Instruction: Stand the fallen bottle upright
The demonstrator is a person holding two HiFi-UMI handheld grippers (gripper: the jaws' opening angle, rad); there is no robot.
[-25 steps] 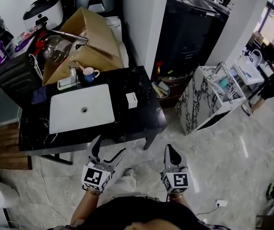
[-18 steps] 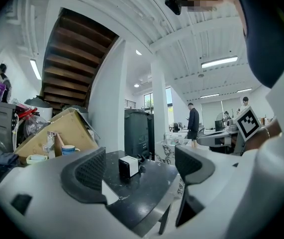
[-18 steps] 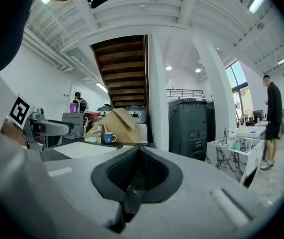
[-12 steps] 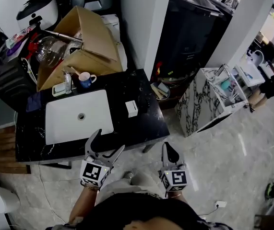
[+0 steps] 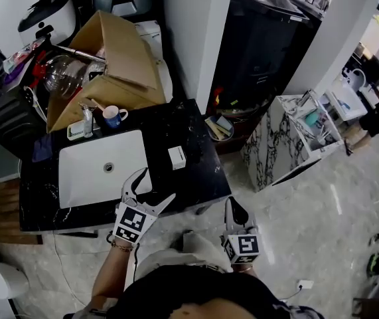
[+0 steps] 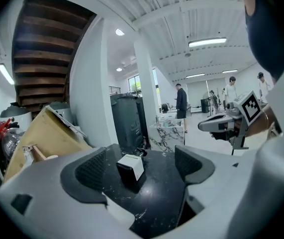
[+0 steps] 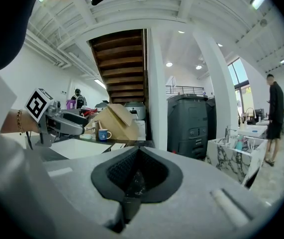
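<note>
A small clear bottle (image 5: 85, 119) seems to stand beside a blue mug (image 5: 113, 116) at the back left of the black marble table (image 5: 196, 178); I see no fallen bottle for certain. My left gripper (image 5: 151, 187) is open over the table's front edge, by the white sink basin (image 5: 96, 171). In the left gripper view the open jaws (image 6: 142, 166) frame a small white-and-black box (image 6: 131, 167) farther off on the table. My right gripper (image 5: 233, 206) hangs shut and empty over the floor, right of the table; its jaws (image 7: 138, 171) are pressed together.
An open cardboard box (image 5: 113, 58) and kitchen clutter stand behind the table. A dark cabinet (image 5: 262, 38) and a marble-patterned shelf unit (image 5: 289, 135) stand to the right. People stand in the distance (image 6: 181, 103). The floor (image 5: 322, 231) is pale tile.
My left gripper has moved forward from above the floor to over the table's front edge, toward the small box. The right gripper has stayed shut in about the same place.
</note>
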